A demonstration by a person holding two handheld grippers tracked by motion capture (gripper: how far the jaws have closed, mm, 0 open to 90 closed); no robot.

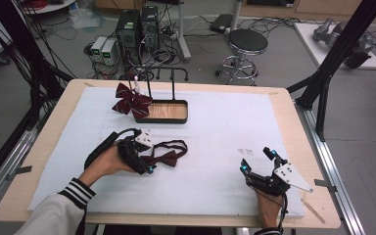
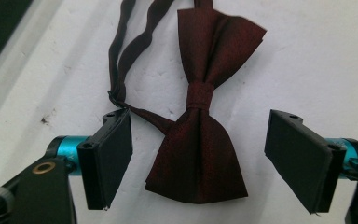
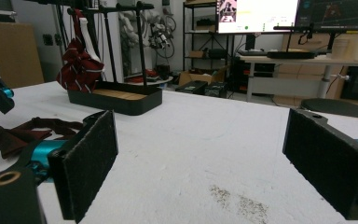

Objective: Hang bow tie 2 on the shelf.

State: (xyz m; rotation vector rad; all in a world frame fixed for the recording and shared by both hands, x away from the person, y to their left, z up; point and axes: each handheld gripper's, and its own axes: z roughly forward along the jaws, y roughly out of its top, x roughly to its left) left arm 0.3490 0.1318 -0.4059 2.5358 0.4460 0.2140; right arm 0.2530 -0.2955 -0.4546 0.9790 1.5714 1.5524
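On the white mat (image 1: 215, 132) that covers the table, a black stand (image 1: 162, 111) with a wooden tray base sits toward the far side, and a striped maroon bow (image 1: 131, 100) hangs from its rail. Nearer, the person's left forearm comes in from the lower left in a striped cuff, the hand curled round the left gripper (image 1: 144, 164), which tips down and toward the middle of the mat. It hangs right over the dark red bow tie (image 2: 200, 135), which lies flat left of centre with its strap (image 2: 130, 42) looped away beyond it. The jaws stand apart, one on each side of the tie's nearer wing, pads clear of the cloth. The right hand rests low at the near right edge, its right gripper (image 1: 259, 160) held level, pointing away across the table, jaws spread wide with nothing between them.
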